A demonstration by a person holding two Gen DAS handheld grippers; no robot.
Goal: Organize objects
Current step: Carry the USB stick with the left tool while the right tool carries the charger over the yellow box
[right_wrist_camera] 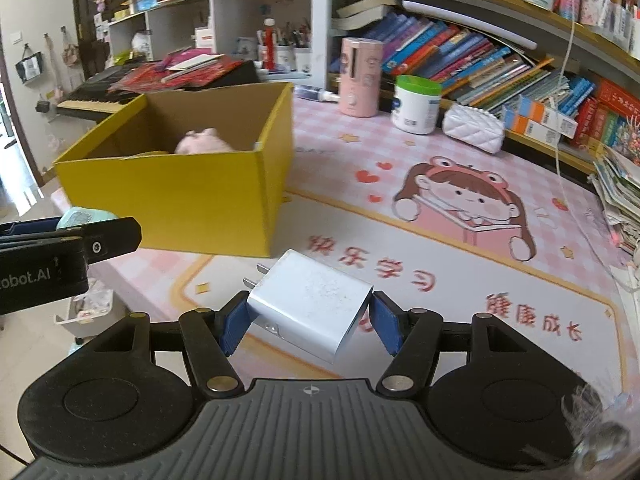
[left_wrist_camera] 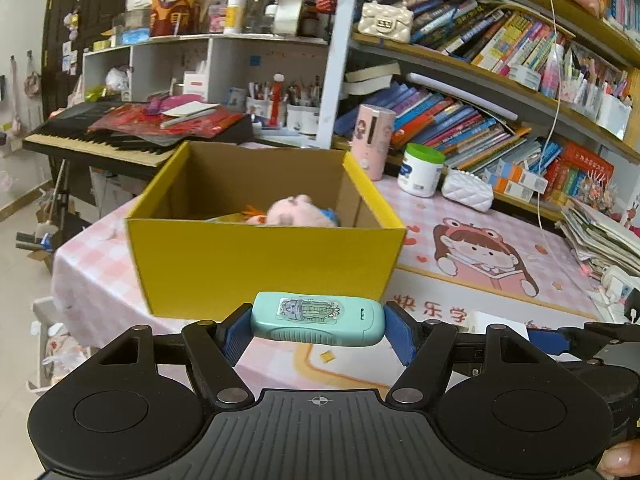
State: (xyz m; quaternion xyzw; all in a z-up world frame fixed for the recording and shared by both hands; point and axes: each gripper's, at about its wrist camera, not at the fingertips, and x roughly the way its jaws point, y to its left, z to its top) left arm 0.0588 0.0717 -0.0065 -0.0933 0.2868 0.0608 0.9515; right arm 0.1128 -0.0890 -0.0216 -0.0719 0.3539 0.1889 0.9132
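The left gripper (left_wrist_camera: pixel 318 330) held a small teal device (left_wrist_camera: pixel 318 322) crosswise, its 2 blue pads pressed against the device's 2 short ends. A cartoon sticker lay on the device's top face. The device hung in the air just in front of the near wall of a yellow cardboard box (left_wrist_camera: pixel 264 268), below the level of the box's rim.

The right gripper (right_wrist_camera: pixel 310 320) held a white wall charger (right_wrist_camera: pixel 310 304), clamped between its blue pads and tilted, with its 2 metal prongs (right_wrist_camera: pixel 256 276) pointing up and to the left, toward the box (right_wrist_camera: pixel 192 196). The charger hung above the pink cartoon desk mat (right_wrist_camera: pixel 460 264), near the box's closest corner and still outside it.

The box stood open on the mat at the left end of the desk. Inside it lay a pink plush toy (left_wrist_camera: pixel 296 210), with something orange just beside it. In the right wrist view, the left gripper (right_wrist_camera: pixel 80 236) showed at the left edge, beside the box's front wall, with a bit of the teal device (right_wrist_camera: pixel 80 216) visible above it.

Behind the box, against the bookshelves, stood a pink cylindrical container (left_wrist_camera: pixel 372 142), a white jar with a green lid (left_wrist_camera: pixel 422 170) and a white quilted pouch (left_wrist_camera: pixel 468 190). A fingertip (left_wrist_camera: pixel 620 460) showed at the lower right corner of the left wrist view.
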